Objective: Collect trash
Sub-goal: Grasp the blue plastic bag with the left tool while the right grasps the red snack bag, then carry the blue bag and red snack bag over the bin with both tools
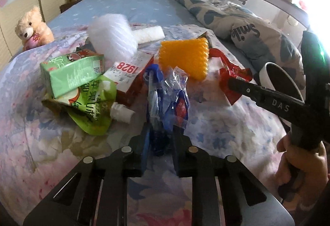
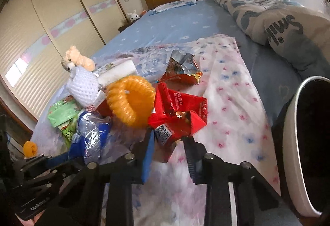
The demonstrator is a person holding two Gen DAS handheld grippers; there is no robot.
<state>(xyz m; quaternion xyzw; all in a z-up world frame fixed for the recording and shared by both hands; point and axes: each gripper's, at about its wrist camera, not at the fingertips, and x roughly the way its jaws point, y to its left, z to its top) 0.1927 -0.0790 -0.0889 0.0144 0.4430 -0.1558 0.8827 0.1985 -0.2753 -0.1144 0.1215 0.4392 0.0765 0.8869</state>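
Trash lies heaped on a floral sheet (image 1: 51, 143) on the bed. My left gripper (image 1: 159, 135) is shut on a crumpled blue and clear plastic wrapper (image 1: 165, 98), which stands up between its jaws. The right wrist view shows that wrapper (image 2: 90, 133) at lower left. My right gripper (image 2: 170, 139) is shut on a red snack wrapper (image 2: 177, 110), its pads pressing the lower end with the barcode. In the left wrist view the right gripper (image 1: 233, 83) reaches in from the right onto the red wrapper (image 1: 229, 73), held by a hand (image 1: 299, 162).
Around them lie an orange foam net (image 1: 185, 57), a green carton (image 1: 72, 73), a green spout pouch (image 1: 92, 106), a white foam net (image 1: 113, 38), a red box (image 1: 127, 73) and a foil bag (image 2: 181, 69). A white-rimmed bin (image 2: 292, 143) stands at right. A teddy bear (image 1: 33, 28) sits left.
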